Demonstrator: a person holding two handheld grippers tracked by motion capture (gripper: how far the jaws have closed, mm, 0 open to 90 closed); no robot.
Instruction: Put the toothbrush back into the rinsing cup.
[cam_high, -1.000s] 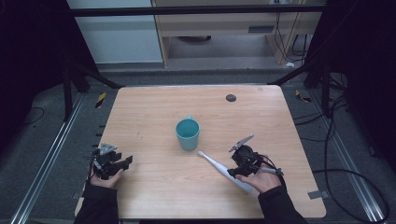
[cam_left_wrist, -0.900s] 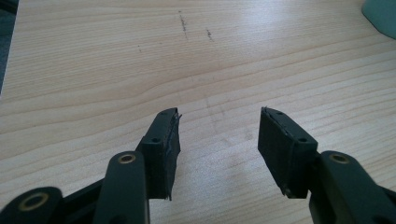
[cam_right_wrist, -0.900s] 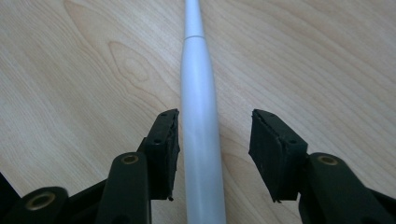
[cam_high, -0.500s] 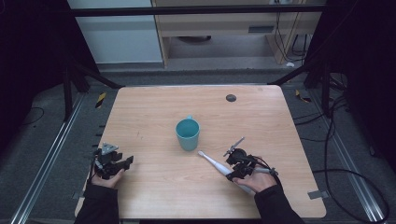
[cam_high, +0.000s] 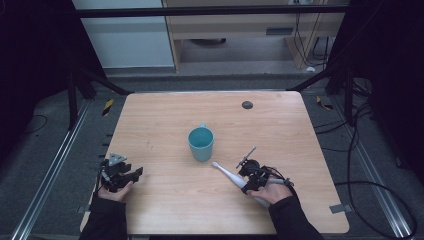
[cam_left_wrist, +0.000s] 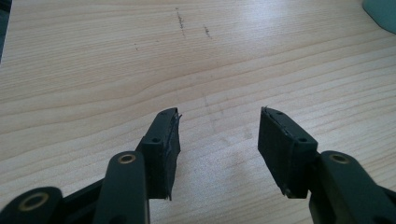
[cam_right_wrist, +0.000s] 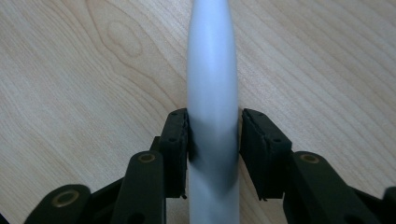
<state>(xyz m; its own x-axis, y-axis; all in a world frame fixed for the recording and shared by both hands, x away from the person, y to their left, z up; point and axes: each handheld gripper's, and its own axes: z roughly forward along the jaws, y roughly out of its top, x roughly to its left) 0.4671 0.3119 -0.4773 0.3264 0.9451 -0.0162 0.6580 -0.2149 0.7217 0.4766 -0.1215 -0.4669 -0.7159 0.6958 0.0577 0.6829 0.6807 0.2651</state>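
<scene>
So the white electric toothbrush (cam_high: 231, 175) is lying flat on the wooden counter (cam_high: 165, 120), just down and right of the teal mug (cam_high: 201, 143), brush head pointing up toward the mug. The right gripper (cam_right_wrist: 212, 154) has its jaws clamped around the handle. The left gripper (cam_left_wrist: 217, 149) sits well off to the mug's left, jaws spread wide over bare wood.
</scene>
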